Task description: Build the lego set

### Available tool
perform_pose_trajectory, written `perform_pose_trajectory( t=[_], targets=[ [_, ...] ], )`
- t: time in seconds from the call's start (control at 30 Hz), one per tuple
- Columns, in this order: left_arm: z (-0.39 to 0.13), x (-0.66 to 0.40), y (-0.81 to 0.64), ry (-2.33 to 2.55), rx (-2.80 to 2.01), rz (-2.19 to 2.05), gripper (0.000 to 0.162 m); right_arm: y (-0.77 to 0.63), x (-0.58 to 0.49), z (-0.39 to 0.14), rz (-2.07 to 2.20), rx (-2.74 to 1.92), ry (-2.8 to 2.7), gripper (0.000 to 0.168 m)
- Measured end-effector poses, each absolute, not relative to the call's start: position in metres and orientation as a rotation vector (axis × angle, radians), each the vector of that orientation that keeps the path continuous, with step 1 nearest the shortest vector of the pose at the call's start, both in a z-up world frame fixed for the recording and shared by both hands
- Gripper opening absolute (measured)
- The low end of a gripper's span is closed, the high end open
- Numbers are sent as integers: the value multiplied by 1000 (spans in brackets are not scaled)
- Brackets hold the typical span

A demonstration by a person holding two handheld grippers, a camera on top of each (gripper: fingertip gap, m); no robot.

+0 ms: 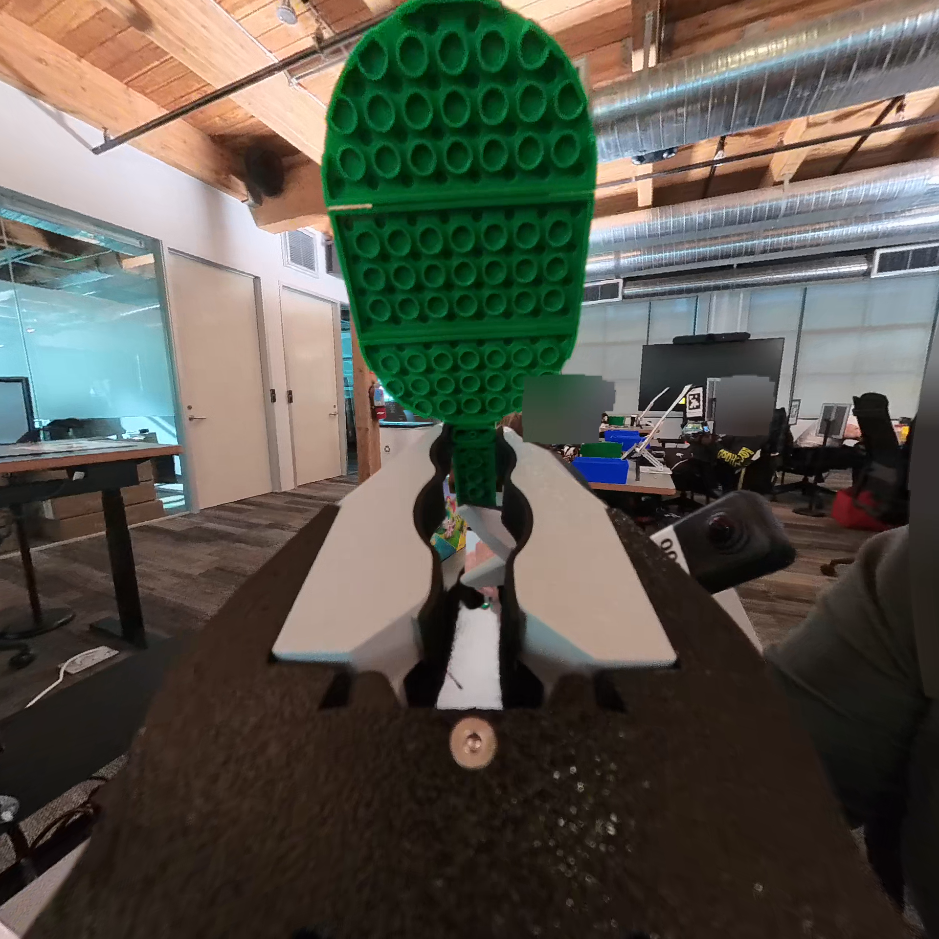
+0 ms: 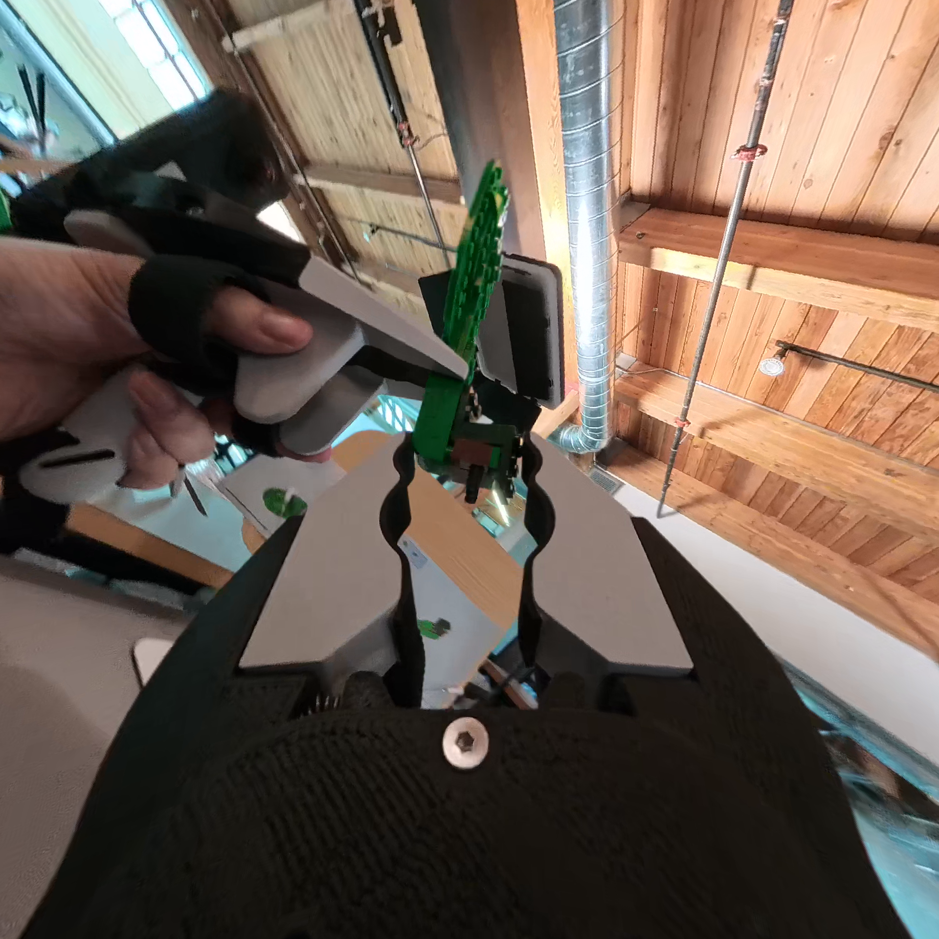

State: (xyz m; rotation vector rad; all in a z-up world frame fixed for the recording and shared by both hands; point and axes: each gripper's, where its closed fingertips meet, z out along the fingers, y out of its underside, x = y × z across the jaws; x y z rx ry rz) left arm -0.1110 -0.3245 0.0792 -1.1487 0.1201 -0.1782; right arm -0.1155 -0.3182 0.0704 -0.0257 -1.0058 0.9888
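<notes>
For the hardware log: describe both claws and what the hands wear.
Both the left claw and right claw have pale grey fingers lined with wavy black pads, on rough black bodies with one silver screw. The hand wears a black fingerless glove.

light: bright, even daylight | blur: right view's left edge | distortion: fisheye bending at edges

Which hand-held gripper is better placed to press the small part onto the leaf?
Probably the right hand-held gripper: it holds the small dark piece at the green leaf's stem, which the left hand-held gripper clamps.
</notes>
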Motion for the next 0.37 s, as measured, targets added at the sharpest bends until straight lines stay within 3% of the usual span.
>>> perform_pose_trajectory(
  t=[0.37],
  targets=[
    [77, -119, -328, 83, -1153, -229, 14, -322, -120, 66, 987, -52, -1106, 40]
  ],
)
